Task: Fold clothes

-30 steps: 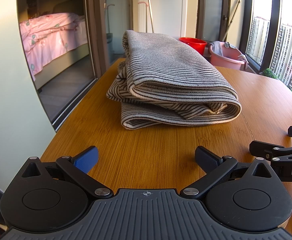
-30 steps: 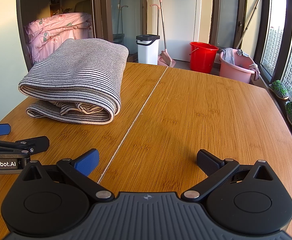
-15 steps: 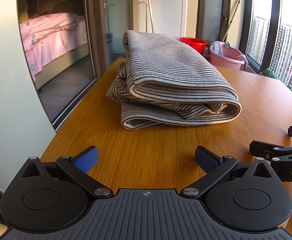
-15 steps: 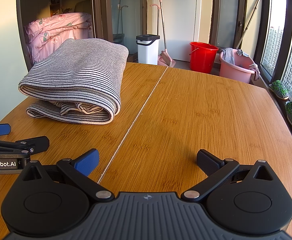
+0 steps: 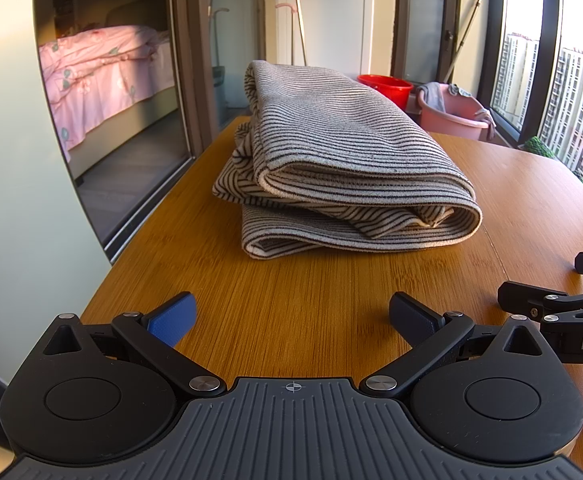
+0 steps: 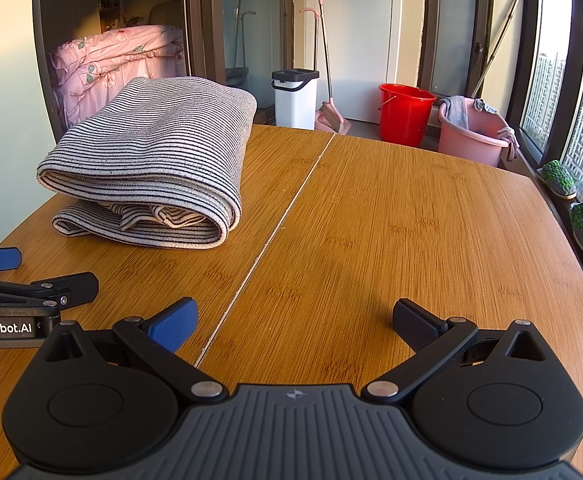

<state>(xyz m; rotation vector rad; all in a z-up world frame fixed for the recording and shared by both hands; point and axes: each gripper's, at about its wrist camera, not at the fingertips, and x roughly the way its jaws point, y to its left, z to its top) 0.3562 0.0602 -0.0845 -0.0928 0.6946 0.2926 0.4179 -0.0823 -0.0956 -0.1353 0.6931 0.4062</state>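
One striped garment [image 5: 343, 168], folded into a thick bundle, sitting on the wooden surface [image 6: 391, 232] at about 11 o'clock in the right wrist view, dead ahead at 12 in the left. Two grippers: left gripper [image 5: 291, 314] spread wide, holding nothing; right gripper [image 6: 295, 320] same, fingers apart and empty, both well short of the bundle. Two buckets past the far edge, one red [image 6: 405, 118], one pink [image 6: 473, 136]. Nothing changed from a second ago, same poses, same bundle.
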